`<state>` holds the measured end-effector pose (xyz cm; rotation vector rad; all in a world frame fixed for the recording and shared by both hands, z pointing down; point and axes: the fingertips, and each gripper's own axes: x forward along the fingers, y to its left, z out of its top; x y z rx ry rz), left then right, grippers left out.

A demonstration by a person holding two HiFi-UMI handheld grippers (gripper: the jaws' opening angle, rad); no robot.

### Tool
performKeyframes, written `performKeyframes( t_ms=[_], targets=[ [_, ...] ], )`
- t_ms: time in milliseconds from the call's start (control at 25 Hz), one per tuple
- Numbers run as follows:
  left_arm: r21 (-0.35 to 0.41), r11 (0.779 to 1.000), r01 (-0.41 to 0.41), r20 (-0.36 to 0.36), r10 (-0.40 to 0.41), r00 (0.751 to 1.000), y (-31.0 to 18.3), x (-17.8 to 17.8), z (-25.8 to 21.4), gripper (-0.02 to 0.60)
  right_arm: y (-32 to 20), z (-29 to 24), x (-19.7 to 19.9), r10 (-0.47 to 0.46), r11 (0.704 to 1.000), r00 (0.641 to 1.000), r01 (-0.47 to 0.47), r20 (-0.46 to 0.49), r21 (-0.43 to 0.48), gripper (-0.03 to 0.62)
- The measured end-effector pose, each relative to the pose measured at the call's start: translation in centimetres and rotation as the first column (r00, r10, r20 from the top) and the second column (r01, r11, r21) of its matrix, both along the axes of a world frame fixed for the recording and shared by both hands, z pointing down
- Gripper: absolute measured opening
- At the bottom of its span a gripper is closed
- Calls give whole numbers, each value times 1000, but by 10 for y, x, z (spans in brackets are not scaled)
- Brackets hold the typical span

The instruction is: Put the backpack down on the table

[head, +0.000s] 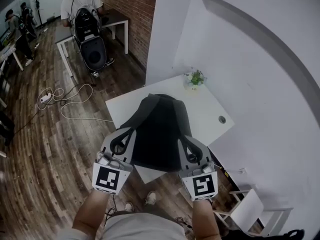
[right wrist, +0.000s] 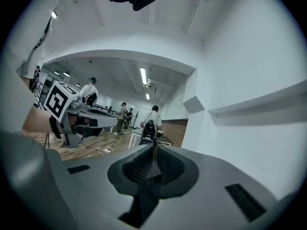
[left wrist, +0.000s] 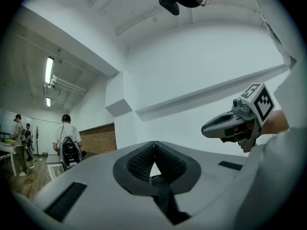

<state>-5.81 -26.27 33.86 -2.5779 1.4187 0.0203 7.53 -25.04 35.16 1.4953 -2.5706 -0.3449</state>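
- Backpack point(head: 159, 129) lies on the white table point(head: 212, 109), between and just ahead of both grippers.
- Left gripper point(left wrist: 154, 146) and right gripper point(right wrist: 154, 150): jaws together, empty.
- Best judged: each draws straight back, clear of straps.

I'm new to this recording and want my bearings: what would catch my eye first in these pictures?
First, the dark backpack in the middle of the head view, over the white table, with the left gripper and the right gripper shut on it at either side. After that, the small potted plant at the table's far corner, and a person standing at the top left on the wooden floor.
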Motion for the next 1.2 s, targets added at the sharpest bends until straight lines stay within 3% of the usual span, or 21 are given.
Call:
performKeyframes(
  t_ms=[160,320,1200],
  targets=[
    [7,1000,-1,-29,1,1000,19,-13,-15,17,20,-5,-3,16,1000,1000,-16,19,-18,54],
    [5,1000,-6,-43,6,999,32,-22,-21,17,30,-18,-11,13,999,999,-14,31,37,54],
    [7,999,-45,-47,45,998,44,-16,-25,17,49,-24,-14,24,999,1000,-24,-5,36,49]
  ],
)
